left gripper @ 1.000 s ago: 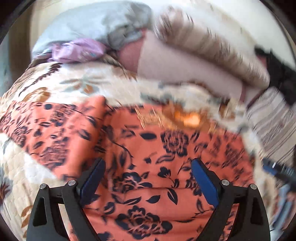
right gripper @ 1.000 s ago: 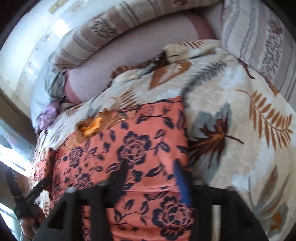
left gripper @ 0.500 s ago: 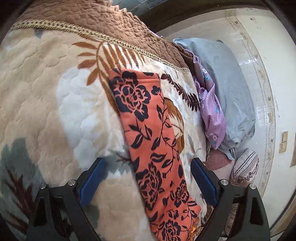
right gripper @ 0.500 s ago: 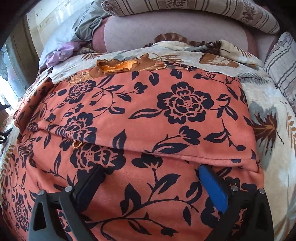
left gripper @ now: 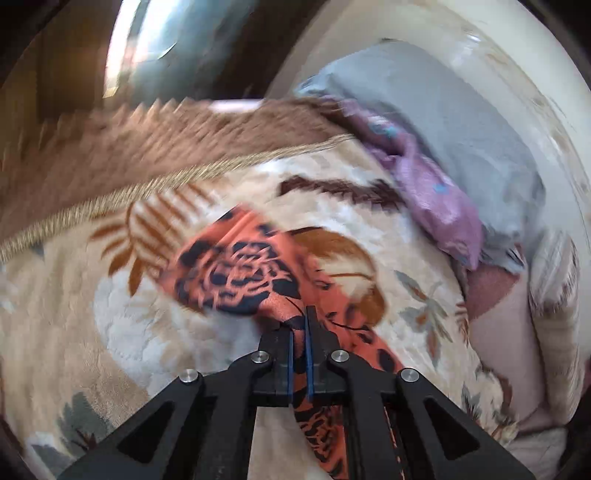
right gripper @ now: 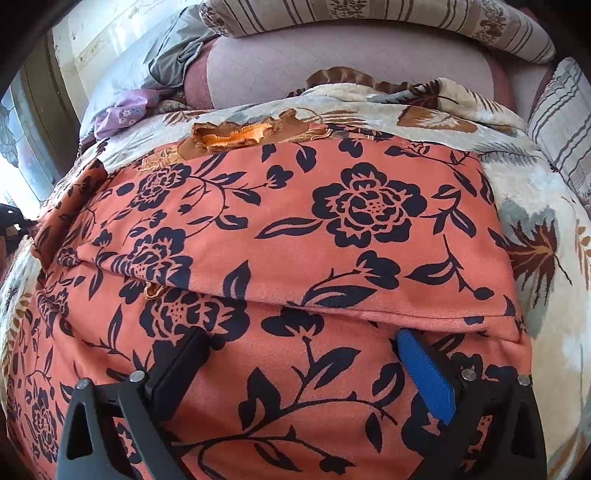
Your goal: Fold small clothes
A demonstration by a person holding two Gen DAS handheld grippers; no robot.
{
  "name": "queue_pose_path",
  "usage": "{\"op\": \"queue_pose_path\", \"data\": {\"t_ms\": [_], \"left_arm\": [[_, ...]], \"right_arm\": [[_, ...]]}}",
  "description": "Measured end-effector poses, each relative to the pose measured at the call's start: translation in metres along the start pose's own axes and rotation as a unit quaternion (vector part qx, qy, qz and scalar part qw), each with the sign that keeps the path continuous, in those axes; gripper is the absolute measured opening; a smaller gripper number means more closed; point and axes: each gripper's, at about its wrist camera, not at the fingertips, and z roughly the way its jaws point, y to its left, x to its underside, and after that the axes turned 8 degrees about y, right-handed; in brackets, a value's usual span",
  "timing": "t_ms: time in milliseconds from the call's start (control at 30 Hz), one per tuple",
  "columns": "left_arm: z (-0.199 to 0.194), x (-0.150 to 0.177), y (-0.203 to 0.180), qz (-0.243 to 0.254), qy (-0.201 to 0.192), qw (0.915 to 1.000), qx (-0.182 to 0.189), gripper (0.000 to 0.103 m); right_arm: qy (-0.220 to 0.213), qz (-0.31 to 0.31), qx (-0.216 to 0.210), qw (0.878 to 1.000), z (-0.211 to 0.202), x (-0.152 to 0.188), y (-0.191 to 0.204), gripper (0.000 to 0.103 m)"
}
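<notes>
Orange floral garment on a bed blanket, 2 grippers at work.

Left gripper (left gripper: 300, 332): fingers (left gripper: 284, 354) closed, pinching a bunched strip of the orange garment with dark flower print (left gripper: 236, 273); view blurred. Right gripper (right gripper: 301, 354): fingers (right gripper: 424, 373) spread wide, just above the folded garment body (right gripper: 332, 229), nothing between them. Garment lies on a cream leaf-pattern blanket (right gripper: 546, 280). Beyond: purple cloth (left gripper: 439, 199), grey pillow (left gripper: 461, 122), striped cushion (right gripper: 388, 18).
</notes>
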Motion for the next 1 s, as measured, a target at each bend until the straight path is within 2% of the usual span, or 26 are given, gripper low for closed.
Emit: {"op": "queue_pose_path", "data": {"t_ms": [67, 100, 167, 300, 367, 400, 433, 467, 500, 533, 567, 600, 667, 733, 833, 900, 1000], "left_arm": [[-0.040, 0.019, -0.061, 0.092, -0.043, 0.9944, 0.029, 0.005], [-0.059, 0.033, -0.095, 0.141, -0.059, 0.9870, 0.048, 0.005], [-0.091, 0.072, -0.161, 0.232, -0.080, 0.9648, 0.094, 0.005], [-0.108, 0.170, -0.272, 0.365, -0.060, 0.9127, 0.174, 0.005], [-0.085, 0.223, -0.311, 0.409, -0.001, 0.8919, 0.193, 0.010], [-0.067, 0.251, -0.325, 0.437, 0.032, 0.8800, 0.183, 0.033], [-0.044, 0.276, -0.333, 0.457, 0.068, 0.8714, 0.164, 0.066], [-0.024, 0.298, -0.331, 0.464, 0.105, 0.8683, 0.139, 0.073], [-0.004, 0.312, -0.325, 0.466, 0.136, 0.8667, 0.115, 0.073], [0.007, 0.320, -0.313, 0.461, 0.153, 0.8694, 0.090, 0.072], [0.011, 0.319, -0.299, 0.447, 0.156, 0.8777, 0.077, 0.071], [0.009, 0.313, -0.284, 0.427, 0.151, 0.8881, 0.078, 0.071], [-0.004, 0.293, -0.253, 0.387, 0.134, 0.9083, 0.085, 0.071], [-0.018, 0.271, -0.221, 0.352, 0.107, 0.9268, 0.077, 0.071], [-0.019, 0.242, -0.179, 0.308, 0.082, 0.9472, 0.039, 0.072], [-0.006, 0.228, -0.150, 0.271, 0.091, 0.9582, 0.017, 0.072], [0.005, 0.215, -0.116, 0.224, 0.102, 0.9691, 0.003, 0.072]], "right_arm": [[-0.001, 0.002, -0.002, 1.000, 0.000, 0.000, -0.001, 0.103], [-0.002, 0.004, -0.004, 1.000, -0.001, 0.000, -0.001, 0.103], [-0.003, 0.007, -0.008, 1.000, -0.002, 0.000, -0.002, 0.103], [-0.008, 0.017, -0.022, 1.000, -0.004, 0.001, -0.005, 0.103], [-0.014, 0.030, -0.042, 0.999, -0.007, 0.002, -0.010, 0.103], [-0.017, 0.041, -0.057, 0.997, -0.009, 0.001, -0.015, 0.103], [-0.021, 0.055, -0.074, 0.996, -0.011, 0.001, -0.021, 0.103], [-0.023, 0.073, -0.096, 0.992, -0.015, 0.001, -0.029, 0.103], [-0.024, 0.097, -0.121, 0.988, -0.019, 0.002, -0.037, 0.102], [-0.024, 0.125, -0.142, 0.982, -0.025, 0.004, -0.046, 0.102], [-0.024, 0.156, -0.161, 0.974, -0.031, 0.007, -0.056, 0.102], [-0.027, 0.182, -0.180, 0.966, -0.039, 0.010, -0.066, 0.102], [-0.036, 0.211, -0.223, 0.951, -0.050, 0.013, -0.080, 0.102], [-0.042, 0.230, -0.246, 0.940, -0.054, 0.009, -0.091, 0.102], [-0.037, 0.290, -0.285, 0.913, -0.043, -0.001, -0.106, 0.102], [-0.035, 0.319, -0.291, 0.901, -0.033, -0.011, -0.114, 0.102], [-0.007, 0.357, -0.261, 0.897, -0.012, -0.028, -0.119, 0.098]]}}
